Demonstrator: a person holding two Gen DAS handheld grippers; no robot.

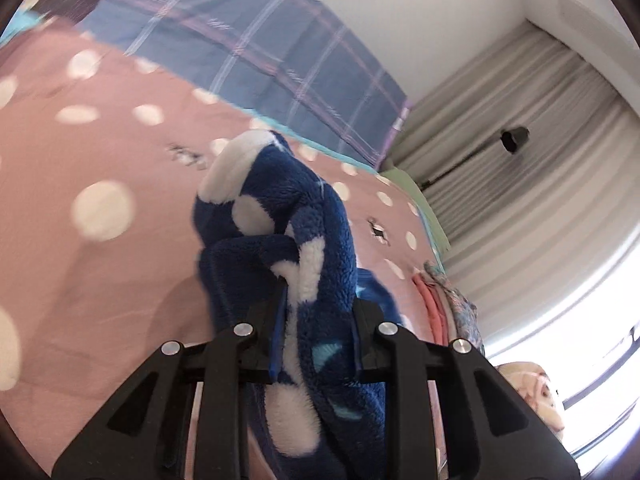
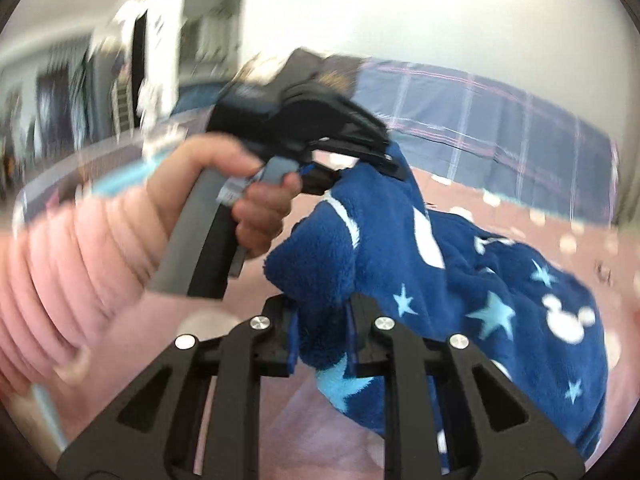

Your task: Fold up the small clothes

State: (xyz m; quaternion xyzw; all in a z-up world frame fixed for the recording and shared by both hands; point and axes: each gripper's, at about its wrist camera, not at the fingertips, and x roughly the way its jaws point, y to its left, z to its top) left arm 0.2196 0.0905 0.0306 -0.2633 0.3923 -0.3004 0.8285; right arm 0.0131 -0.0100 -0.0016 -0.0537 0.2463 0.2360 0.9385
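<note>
1. Left gripper (image 1: 316,340): jaws closed on a thick bunch of the blue fleece garment (image 1: 280,240), which fills the gap between the pads and rises beyond the tips.
2. Right gripper (image 2: 324,340): jaws likewise clamped on a bunched edge of the same garment (image 2: 460,280), which trails off ahead and to the right of the tips. Pattern: stars, white mouse heads.
3. Ahead of the right jaws: the person's left hand (image 2: 240,196) on the other tool's handle, pink sleeve (image 2: 60,280) beside it. That tool bites the garment's upper edge.
4. Under both jaws: pink dotted bedspread (image 1: 100,140). Garment lifted, hanging between the two grips; its far end appears to reach the spread.
5. Beyond the left jaws, to their right: small pile of other clothes (image 1: 444,304), state unclear.
6. Farthest: plaid pillow (image 1: 260,52), curtain (image 1: 540,140).
7. Progress, judged: early. The garment is rumpled, no neat fold visible; spreading flat and folding remain.
</note>
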